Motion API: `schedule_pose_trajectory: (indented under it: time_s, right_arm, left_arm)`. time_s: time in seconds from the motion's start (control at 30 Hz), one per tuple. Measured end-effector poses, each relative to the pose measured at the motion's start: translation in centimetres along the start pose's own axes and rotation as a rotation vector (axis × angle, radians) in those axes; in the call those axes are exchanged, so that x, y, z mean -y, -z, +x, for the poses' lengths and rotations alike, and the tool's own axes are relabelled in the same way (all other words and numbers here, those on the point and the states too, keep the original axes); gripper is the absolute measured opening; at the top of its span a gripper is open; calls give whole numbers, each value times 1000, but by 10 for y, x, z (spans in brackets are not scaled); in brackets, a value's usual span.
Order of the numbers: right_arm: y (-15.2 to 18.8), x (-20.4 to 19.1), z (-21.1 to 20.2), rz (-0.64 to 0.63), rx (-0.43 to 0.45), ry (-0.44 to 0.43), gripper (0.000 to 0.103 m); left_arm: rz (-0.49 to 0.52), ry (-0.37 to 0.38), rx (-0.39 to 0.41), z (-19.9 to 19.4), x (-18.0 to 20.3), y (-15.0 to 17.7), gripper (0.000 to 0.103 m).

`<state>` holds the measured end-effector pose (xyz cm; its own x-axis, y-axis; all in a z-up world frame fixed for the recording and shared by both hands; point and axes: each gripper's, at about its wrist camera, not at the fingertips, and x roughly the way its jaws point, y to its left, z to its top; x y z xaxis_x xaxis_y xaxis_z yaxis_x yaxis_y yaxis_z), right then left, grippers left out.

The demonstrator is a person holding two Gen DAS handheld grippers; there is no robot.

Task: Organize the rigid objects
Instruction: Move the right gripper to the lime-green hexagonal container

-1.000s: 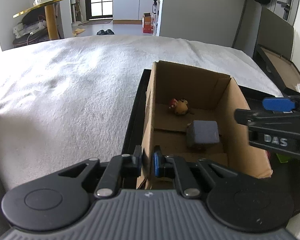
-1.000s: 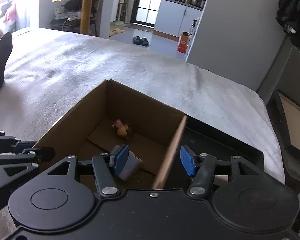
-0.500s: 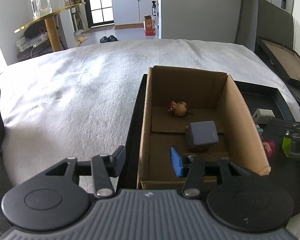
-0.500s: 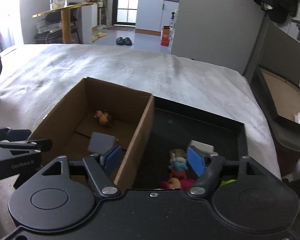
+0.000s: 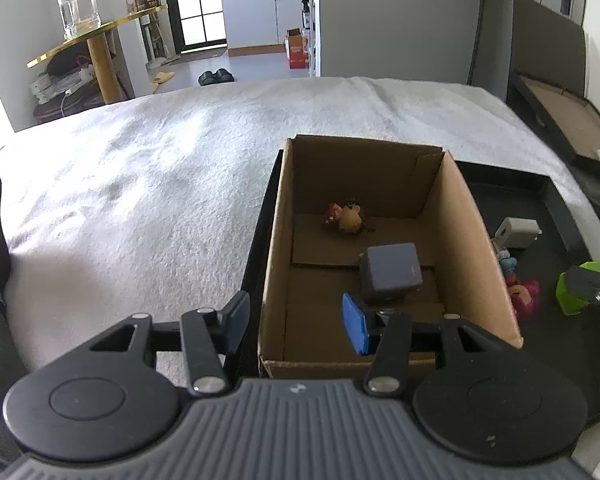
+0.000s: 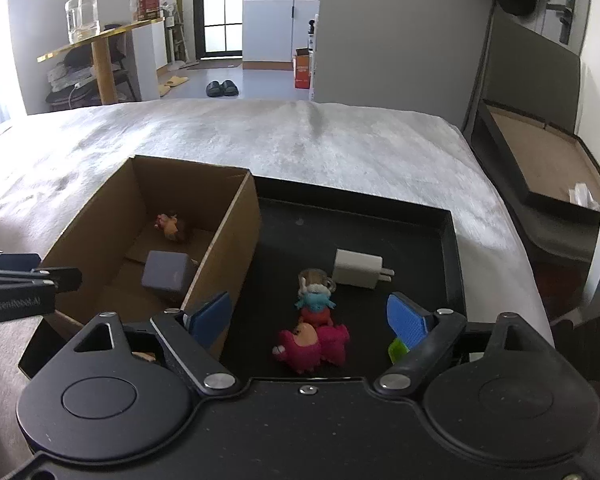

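While the cardboard box walls them off, toys crowd the tray.

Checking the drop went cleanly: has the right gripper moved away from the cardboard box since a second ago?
Yes. The right gripper has shifted rightward off the cardboard box and now sits over the black tray, empty, its jaws having just been opening.

Soft daylight from far windows — fisheye-bent edges, sharp focus.
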<state>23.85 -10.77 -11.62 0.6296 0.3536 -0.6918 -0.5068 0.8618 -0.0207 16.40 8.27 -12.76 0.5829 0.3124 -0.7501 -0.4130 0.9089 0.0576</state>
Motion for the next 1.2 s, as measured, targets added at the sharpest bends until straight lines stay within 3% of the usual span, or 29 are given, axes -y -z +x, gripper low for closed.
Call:
schedule_pose_trajectory:
  time_s: [0.2,0.3,0.47,0.87,1.2]
  right_arm:
    - [12,17,2,37,-11,-4,89]
    - [17,26,3,61,-16,-5,89]
    - [24,41,6,98,-15,-9,89]
    - [41,83,29,239,-17,10,89]
    - [53,95,48,271,14,-9,89]
  left_arm:
    - [25,-45,-18,1,8,-2,58]
    - [19,-30,-28,2,10,-1,67]
    - [29,-67,-21,3,16,-3,83]
    - [80,-92,-51,12,33,-6,84]
    - [108,-146,-68,19,41,-8,84]
